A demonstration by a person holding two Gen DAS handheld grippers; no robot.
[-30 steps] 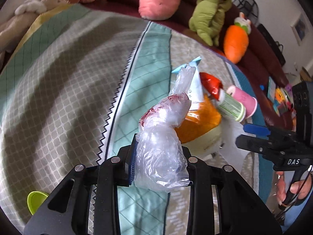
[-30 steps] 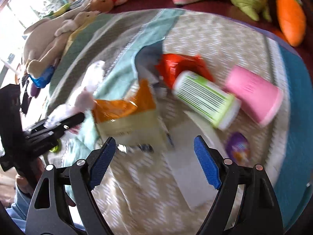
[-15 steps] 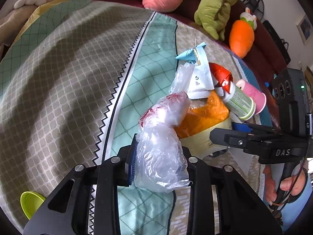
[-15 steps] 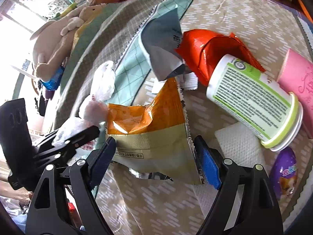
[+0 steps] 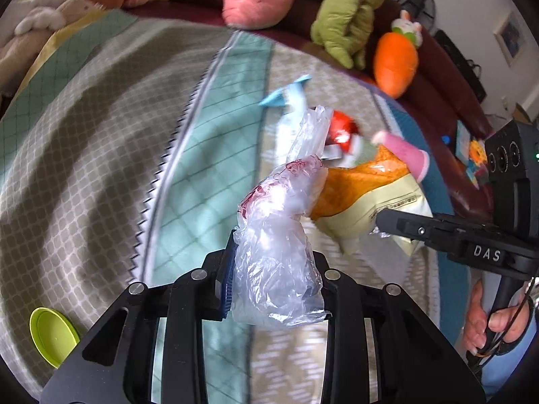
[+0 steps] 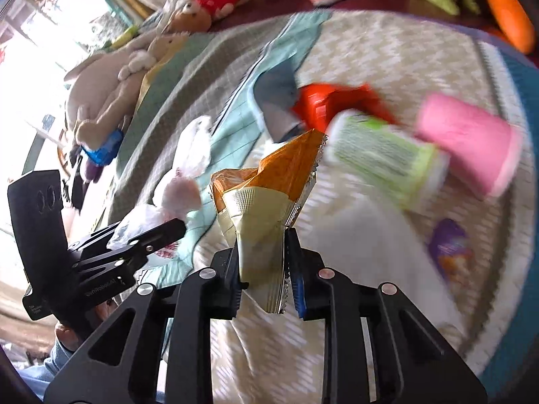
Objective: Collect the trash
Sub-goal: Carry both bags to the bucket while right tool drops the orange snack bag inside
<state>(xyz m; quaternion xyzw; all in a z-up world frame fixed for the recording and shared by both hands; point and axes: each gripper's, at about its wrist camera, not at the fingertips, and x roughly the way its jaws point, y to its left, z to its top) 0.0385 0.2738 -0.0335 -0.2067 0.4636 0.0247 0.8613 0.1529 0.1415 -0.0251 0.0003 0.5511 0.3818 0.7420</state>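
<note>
- The right gripper (image 6: 266,286) stood wide a second ago; its jaws have just been closing and now pinch the orange snack bag (image 6: 269,202), which lay flat on the quilt (image 6: 387,50) before.
- The left gripper (image 5: 274,286) still clamps the crumpled clear plastic bag (image 5: 279,235), as earlier.
- The green-labelled cup (image 6: 387,161) and pink cup (image 6: 471,141) remain on the quilt.
</note>
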